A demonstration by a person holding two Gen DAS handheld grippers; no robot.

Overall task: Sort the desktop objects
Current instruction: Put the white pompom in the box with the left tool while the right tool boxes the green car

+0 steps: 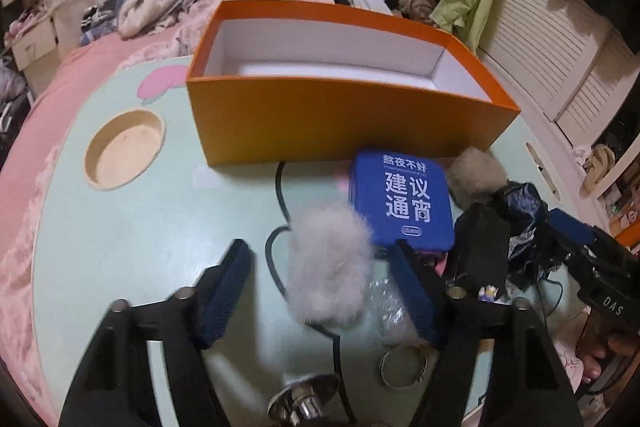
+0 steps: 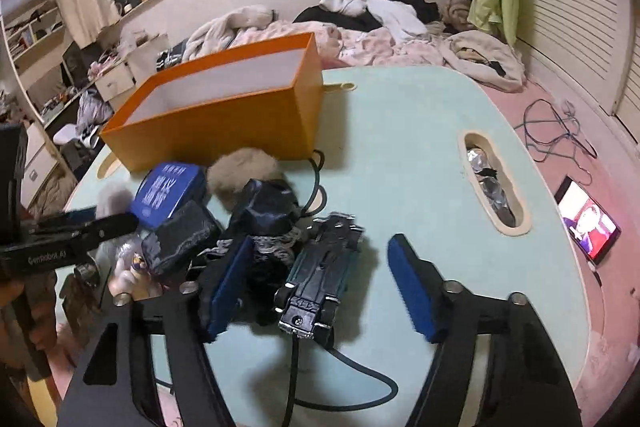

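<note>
Between the spread pads of the left gripper (image 1: 326, 291), a grey fur pompom (image 1: 328, 263) is lying on the table (image 1: 120, 247); squeezing it mid-body should carry it cleanly to the empty orange box (image 1: 320, 115). The right gripper (image 2: 320, 291), also spread, is bracketing a black toy car (image 2: 320, 275).

The left tongs (image 1: 326, 291) stand spread wide over the pale green tabletop (image 1: 132, 227), with a grey fur ball (image 1: 328, 263) between the blue pads (image 1: 226, 291); contact cannot be told. Just beyond lies a blue tin (image 1: 402, 205) with white lettering, and past it an orange box (image 1: 340, 111), white inside. A second, brownish fur ball (image 1: 476, 173) sits right of the tin, beside a dark bundle of cloth (image 1: 520, 227). A key ring (image 1: 402, 367) lies near the right pad.
</note>
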